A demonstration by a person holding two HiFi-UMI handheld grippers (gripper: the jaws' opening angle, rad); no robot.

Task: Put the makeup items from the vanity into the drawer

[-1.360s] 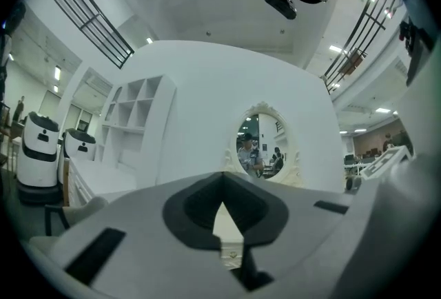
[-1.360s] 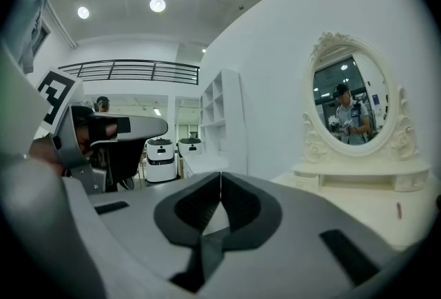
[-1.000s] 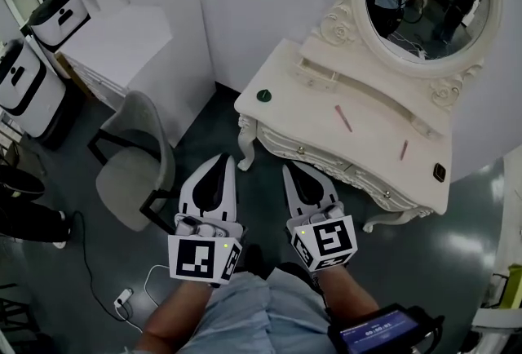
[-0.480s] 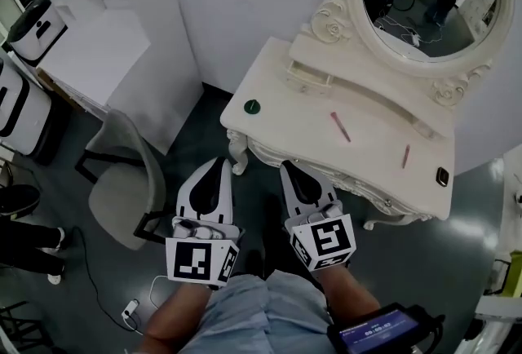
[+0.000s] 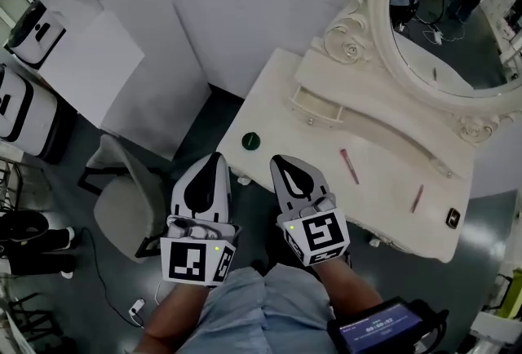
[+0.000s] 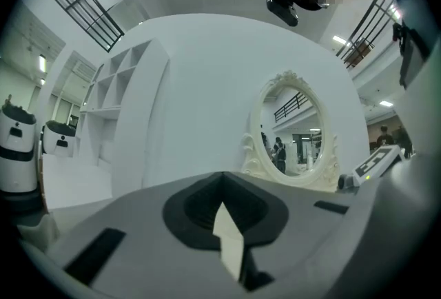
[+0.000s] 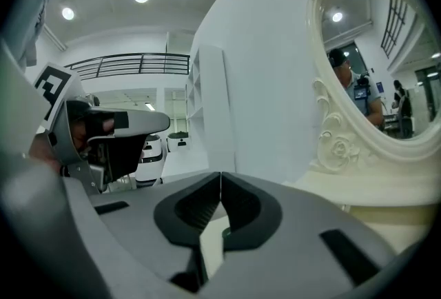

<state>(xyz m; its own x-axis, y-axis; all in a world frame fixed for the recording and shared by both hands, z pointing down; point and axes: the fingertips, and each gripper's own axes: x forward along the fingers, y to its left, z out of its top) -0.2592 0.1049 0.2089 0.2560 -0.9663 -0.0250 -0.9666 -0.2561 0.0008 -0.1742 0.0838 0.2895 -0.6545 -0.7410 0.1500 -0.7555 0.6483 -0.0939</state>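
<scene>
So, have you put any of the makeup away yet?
Nothing is put away yet. The round green container, a pink stick, a second pink stick and a small dark case all lie on the vanity top, and no drawer looks open. The left hand-held gripper and right hand-held gripper are shut and empty. Everything is left.

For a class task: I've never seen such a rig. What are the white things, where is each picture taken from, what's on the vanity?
A person, not a robot, holds a left gripper and a right gripper, two-jaw hand tools. One camera sits on the person's head, looking down; one rides on each gripper. Both grippers are shut and empty. On the vanity lie a round green item, a pink stick, a second pink stick and a small dark item.
</scene>
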